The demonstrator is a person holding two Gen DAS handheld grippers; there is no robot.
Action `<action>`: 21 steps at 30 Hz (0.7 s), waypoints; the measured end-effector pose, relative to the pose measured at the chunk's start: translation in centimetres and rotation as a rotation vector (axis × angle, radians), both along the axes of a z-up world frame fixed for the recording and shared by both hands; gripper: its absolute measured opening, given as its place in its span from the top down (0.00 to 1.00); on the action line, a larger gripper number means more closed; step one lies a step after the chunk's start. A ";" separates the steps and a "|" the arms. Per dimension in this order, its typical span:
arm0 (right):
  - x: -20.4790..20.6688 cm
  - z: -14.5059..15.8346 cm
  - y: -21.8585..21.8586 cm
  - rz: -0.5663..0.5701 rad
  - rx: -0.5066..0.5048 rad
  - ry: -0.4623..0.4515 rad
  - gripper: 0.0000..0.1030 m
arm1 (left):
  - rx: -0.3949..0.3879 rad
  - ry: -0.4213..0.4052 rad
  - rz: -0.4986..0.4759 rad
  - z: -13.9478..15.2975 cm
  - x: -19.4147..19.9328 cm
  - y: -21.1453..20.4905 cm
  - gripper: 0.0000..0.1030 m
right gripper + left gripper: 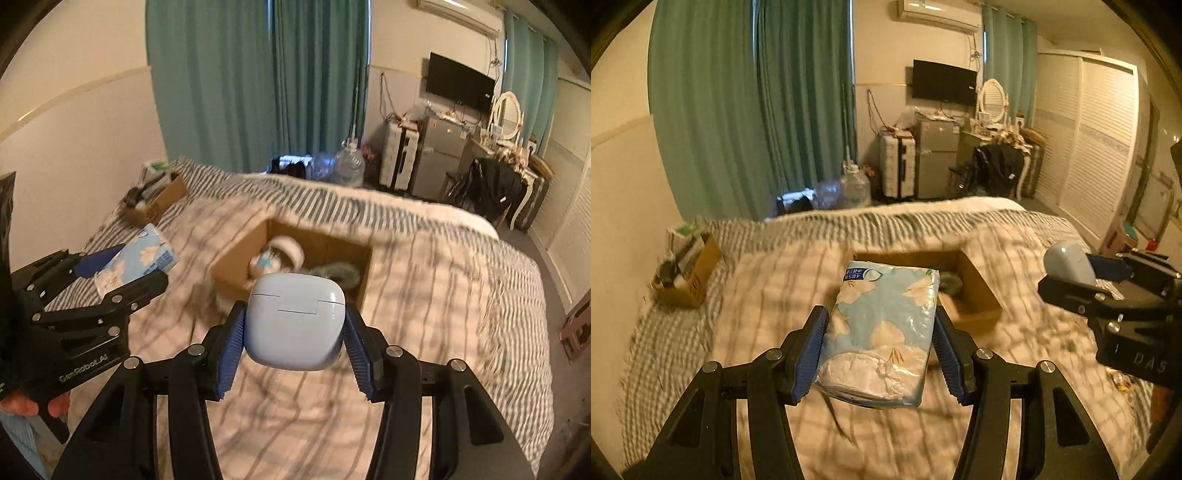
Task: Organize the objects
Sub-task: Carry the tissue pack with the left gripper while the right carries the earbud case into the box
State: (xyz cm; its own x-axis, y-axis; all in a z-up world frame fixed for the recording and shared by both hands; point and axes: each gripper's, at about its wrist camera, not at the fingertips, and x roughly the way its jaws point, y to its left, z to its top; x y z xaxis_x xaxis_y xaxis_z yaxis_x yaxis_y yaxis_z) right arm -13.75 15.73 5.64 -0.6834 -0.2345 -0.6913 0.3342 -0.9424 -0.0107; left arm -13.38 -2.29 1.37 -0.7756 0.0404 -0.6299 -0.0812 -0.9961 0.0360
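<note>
My left gripper [881, 347] is shut on a blue flowered tissue pack [882, 328] and holds it above the bed, just short of an open cardboard box [975, 280]. My right gripper [293, 343] is shut on a pale blue earbud case [295, 321], also held above the bed near the same box [236, 262]. The box holds a white tape roll [290, 251] and other small items. Each gripper shows in the other's view: the right one [1082, 277] at the right, the left one [122, 273] at the left.
A second cardboard box [690, 273] with several items sits at the bed's far left corner by the wall. The bed has a checked cover [443, 295]. Beyond it are teal curtains, a water jug [854, 186], suitcase, small fridge, dresser and wardrobe.
</note>
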 end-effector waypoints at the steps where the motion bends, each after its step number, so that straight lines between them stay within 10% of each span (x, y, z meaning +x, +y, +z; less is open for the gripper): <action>1: -1.3 0.4 -0.1 -0.002 0.000 0.002 0.51 | -0.010 0.004 -0.002 0.2 -1.1 0.2 0.44; 9: -11.5 -1.1 -0.4 -0.028 -0.015 -0.047 0.51 | -0.049 -0.015 -0.037 -1.4 -10.0 1.7 0.44; 21: -22.0 -11.8 0.3 -0.069 -0.026 -0.222 0.51 | -0.013 -0.171 -0.082 -10.9 -19.5 2.7 0.44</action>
